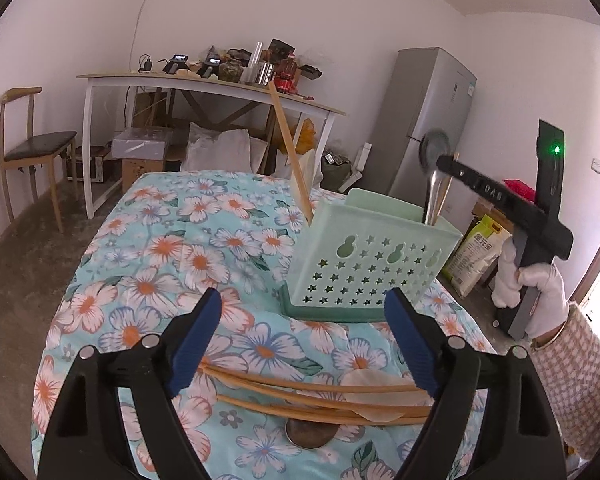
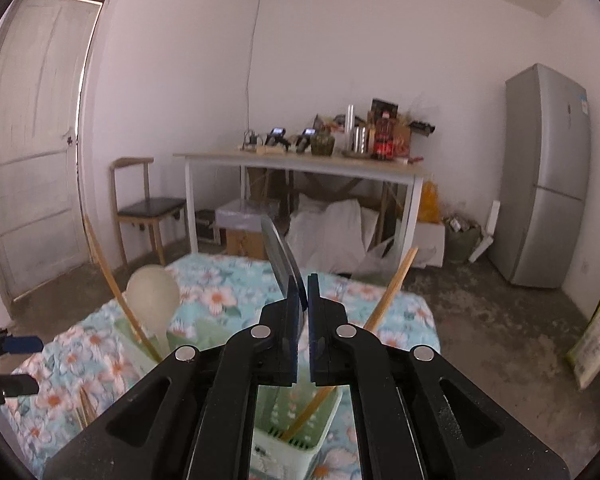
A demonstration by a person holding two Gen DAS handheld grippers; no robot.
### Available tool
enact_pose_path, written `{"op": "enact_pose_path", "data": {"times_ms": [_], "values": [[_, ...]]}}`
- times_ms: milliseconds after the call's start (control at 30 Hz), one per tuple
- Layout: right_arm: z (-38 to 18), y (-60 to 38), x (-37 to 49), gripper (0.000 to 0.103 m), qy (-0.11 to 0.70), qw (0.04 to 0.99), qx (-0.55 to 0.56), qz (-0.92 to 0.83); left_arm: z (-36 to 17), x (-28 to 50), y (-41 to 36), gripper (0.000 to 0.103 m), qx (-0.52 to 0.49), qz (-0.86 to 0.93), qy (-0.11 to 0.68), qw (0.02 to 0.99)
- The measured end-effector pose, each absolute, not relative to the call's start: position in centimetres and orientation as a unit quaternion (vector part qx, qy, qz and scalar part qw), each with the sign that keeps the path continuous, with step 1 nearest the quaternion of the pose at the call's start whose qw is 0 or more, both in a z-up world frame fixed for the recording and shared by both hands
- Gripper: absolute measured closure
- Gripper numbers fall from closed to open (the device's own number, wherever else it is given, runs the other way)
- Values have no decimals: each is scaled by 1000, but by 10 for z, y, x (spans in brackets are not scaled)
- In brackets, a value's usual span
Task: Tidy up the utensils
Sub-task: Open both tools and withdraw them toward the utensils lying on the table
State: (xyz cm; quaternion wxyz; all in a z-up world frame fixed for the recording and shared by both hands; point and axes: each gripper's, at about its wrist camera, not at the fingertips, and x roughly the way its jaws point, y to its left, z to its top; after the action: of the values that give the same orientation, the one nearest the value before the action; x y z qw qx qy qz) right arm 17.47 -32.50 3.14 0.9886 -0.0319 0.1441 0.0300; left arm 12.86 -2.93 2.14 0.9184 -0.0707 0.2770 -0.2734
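the left gripper point(image 1: 304, 340) hangs low over the floral cloth point(image 1: 172, 248), its fingers spread wide with nothing between them. chopsticks point(image 1: 312, 396) and a pale spoon point(image 1: 376, 396) lie on the cloth just below it. beyond stands the green holder point(image 1: 364, 264), one chopstick point(image 1: 292, 148) leaning out of it. the right gripper point(image 2: 306, 300), held in a gloved hand point(image 1: 540, 300) above the holder, is clamped on a metal spoon point(image 2: 280, 256).

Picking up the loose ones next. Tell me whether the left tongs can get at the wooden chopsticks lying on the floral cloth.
Probably yes. The left tongs stand open right above the wooden chopsticks, and nothing lies between them.
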Motion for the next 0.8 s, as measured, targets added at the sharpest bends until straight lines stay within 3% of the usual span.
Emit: {"op": "enact_pose_path", "data": {"times_ms": [67, 200, 467, 667, 800], "values": [[30, -325, 173, 97, 150, 988, -32, 29, 21, 128, -28, 22, -71, -274, 277, 918], [34, -324, 164, 80, 149, 988, -29, 28, 20, 128, -27, 21, -73, -275, 281, 917], [49, -329, 133, 71, 128, 991, -5, 25, 22, 120, -27, 21, -73, -278, 280, 916], [51, -330, 93, 46, 130, 991, 21, 28, 20, 113, -26, 21, -74, -282, 286, 913], [40, -328, 78, 21, 167, 984, 44, 38, 16, 107, -24, 21, -71, -285, 294, 909]]}}
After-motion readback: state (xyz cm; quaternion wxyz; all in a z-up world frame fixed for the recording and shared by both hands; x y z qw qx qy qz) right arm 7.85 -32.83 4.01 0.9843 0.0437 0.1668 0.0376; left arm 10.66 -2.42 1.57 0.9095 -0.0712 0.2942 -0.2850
